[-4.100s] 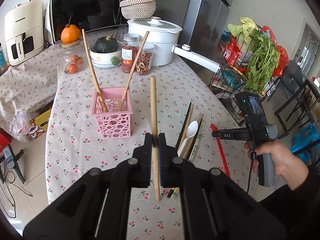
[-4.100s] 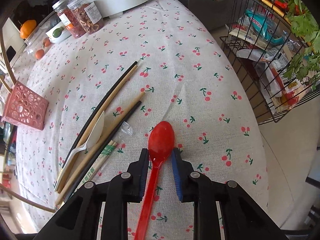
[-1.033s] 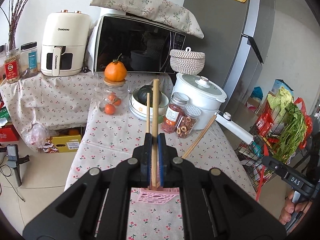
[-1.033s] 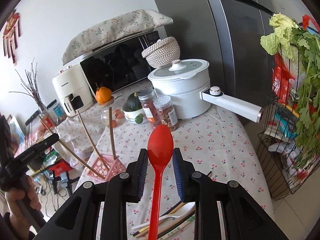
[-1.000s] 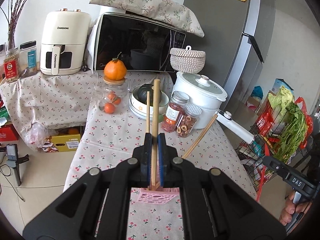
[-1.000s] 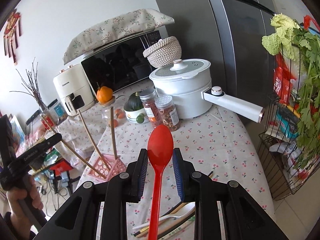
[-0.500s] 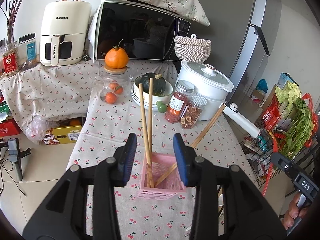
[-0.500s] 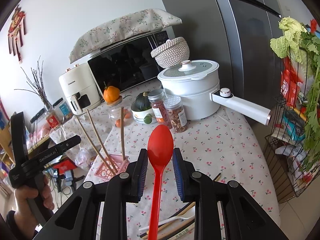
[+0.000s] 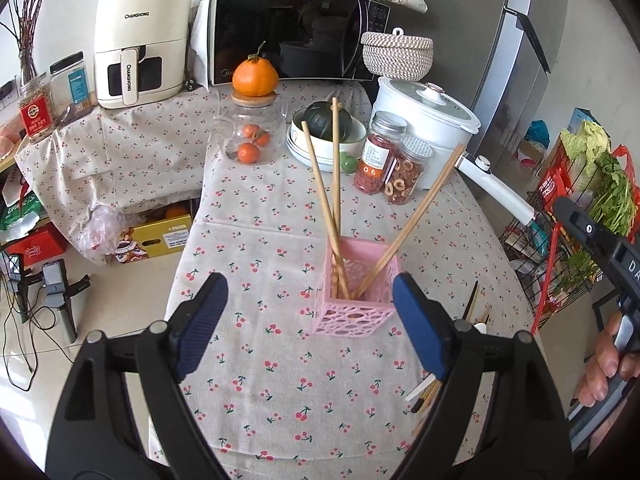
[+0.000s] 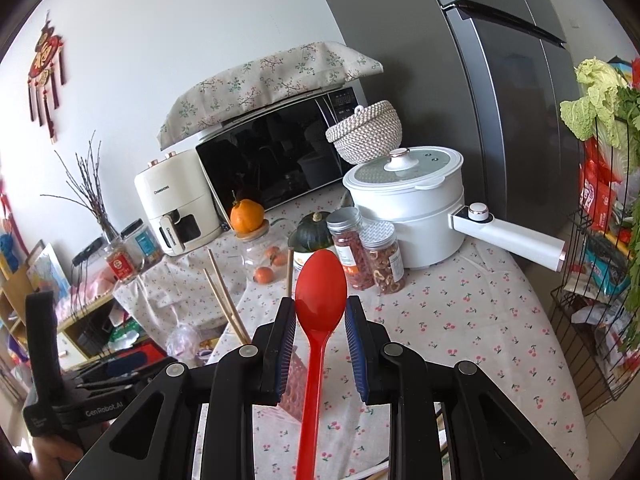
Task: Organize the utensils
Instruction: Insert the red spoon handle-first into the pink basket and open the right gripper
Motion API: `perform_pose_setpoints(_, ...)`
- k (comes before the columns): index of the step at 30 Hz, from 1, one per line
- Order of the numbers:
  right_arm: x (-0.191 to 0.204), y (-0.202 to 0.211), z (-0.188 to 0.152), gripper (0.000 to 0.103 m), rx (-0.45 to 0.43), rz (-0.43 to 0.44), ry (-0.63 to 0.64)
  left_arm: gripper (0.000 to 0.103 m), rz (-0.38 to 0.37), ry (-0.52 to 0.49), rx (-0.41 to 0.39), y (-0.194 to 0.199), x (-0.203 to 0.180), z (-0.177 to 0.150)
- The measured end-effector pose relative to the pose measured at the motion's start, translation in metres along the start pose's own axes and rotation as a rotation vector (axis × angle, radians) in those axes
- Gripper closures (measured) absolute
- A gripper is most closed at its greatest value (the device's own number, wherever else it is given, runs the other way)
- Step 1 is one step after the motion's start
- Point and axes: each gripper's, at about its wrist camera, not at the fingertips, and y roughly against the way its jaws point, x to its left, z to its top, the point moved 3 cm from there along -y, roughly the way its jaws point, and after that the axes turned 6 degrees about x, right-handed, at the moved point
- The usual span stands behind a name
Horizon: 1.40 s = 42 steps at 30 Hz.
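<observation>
A pink lattice holder (image 9: 356, 292) stands on the cherry-print tablecloth (image 9: 280, 380) with three wooden chopsticks (image 9: 320, 184) leaning in it. My left gripper (image 9: 308, 284) hangs just in front of it. Its jaws are opening wide, with nothing pressed between the pads. My right gripper (image 10: 320, 306) is shut on a red spoon (image 10: 320, 284), bowl up, held in the air over the table. The holder (image 10: 296, 384) shows partly behind its left finger. Loose chopsticks and a white spoon (image 9: 430, 394) lie on the cloth, partly hidden by my left gripper's right finger.
At the back of the table stand a white pot with a long handle (image 9: 428, 132), two jars (image 9: 380, 156), a bowl with a squash (image 9: 328, 128) and a glass jar of oranges (image 9: 252, 136). A wire rack of greens (image 9: 592, 200) stands off the right edge.
My left gripper has let go of the wooden chopstick, which now stands in the pink holder, and its jaws have spread wide. The right gripper has drifted, still holding the red spoon.
</observation>
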Motion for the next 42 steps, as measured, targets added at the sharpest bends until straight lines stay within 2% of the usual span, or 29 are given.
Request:
perform_pose_setpoints(5,0.019,-0.003,0.005,0.077,-0.072,-0.014,0.000,0.008,0.039,0.001,0.055,0.002,0.016,-0.014)
perform_pose_setpoints(9,0.038,-0.008,0.009,0.077,-0.132,-0.007,-0.003,0.007,0.055,0.016,0.125,-0.001,0.034,-0.023)
perform_pose_setpoints(12,0.052,-0.015,0.011,0.077,-0.173,-0.009,-0.001,0.007,0.068,0.037,0.139,-0.001,0.049,-0.024)
perform_pose_setpoints(20,0.092,-0.060,0.015,0.077,-0.283,-0.177,0.109,0.007,0.031,0.108,0.137,0.007,0.070,-0.020)
perform_pose_setpoints(28,0.114,-0.088,0.006,0.077,-0.358,-0.256,0.211,0.007,-0.005,0.104,0.161,0.001,0.070,-0.019)
perform_pose_setpoints(32,0.115,-0.098,-0.004,0.077,-0.348,-0.269,0.234,0.007,-0.010,0.105,0.162,0.001,0.072,-0.017)
perform_pose_setpoints(38,0.104,-0.104,-0.014,0.075,-0.251,-0.222,0.214,0.007,-0.004,0.100,0.154,0.003,0.070,-0.016)
perform_pose_setpoints(42,0.099,-0.094,-0.015,0.069,-0.197,-0.197,0.204,0.007,-0.007,0.094,0.156,0.003,0.065,-0.016)
